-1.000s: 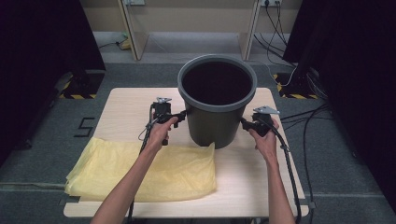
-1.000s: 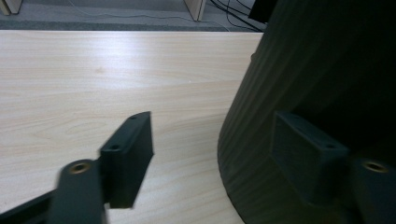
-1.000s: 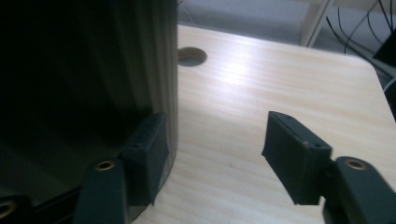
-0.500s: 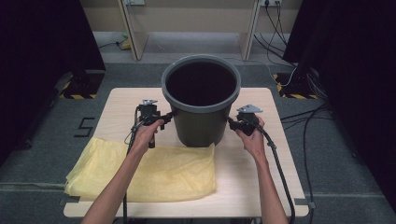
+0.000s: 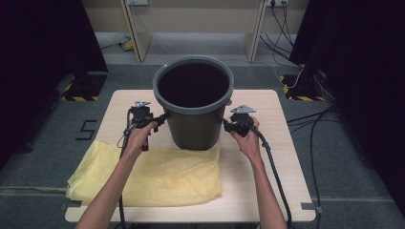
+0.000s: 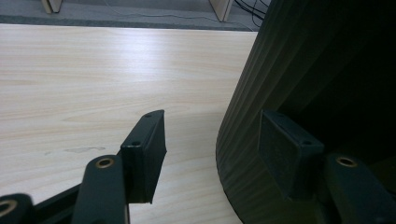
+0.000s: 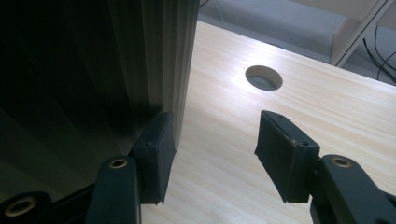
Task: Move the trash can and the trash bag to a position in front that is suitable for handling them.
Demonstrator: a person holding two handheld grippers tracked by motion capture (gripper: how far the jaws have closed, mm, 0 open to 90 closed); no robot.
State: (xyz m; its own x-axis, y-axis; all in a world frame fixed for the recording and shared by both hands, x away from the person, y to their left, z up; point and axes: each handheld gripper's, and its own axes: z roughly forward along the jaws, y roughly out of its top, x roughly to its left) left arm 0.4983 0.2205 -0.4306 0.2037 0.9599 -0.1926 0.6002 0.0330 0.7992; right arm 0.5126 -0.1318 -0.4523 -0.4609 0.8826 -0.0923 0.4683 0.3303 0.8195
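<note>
Clearly we are shifting a big dark grey bucket [image 5: 193, 102] across the wooden table [image 5: 277, 157], one gripper on each flank. Our left gripper [image 5: 160, 119] sits at the bucket's nine o'clock side and our right gripper [image 5: 227, 125] at its three o'clock. Both sets of jaws stand apart with nothing clamped between them. In each gripper view one pad [image 6: 289, 156] lies against or just beside the ribbed wall [image 7: 140, 70] while the other hangs over bare wood, so we judge we are pressing inward from both sides, not pinching. The left and right jaws have both just been closing a little, with no thing between them.

The bucket looks like stiff, light plastic with an empty interior. Its ribbed, tapering wall may be slippery under flat pads. We judge the better hold is high up, under the rolled rim [image 5: 191, 109], squeezing evenly from opposite sides.

Since a second ago the bucket has slid toward nine o'clock, from the table's right half to about its middle, and both hands went with it. The yellow plastic bag [image 5: 153, 174] at seven o'clock lies unchanged.
</note>
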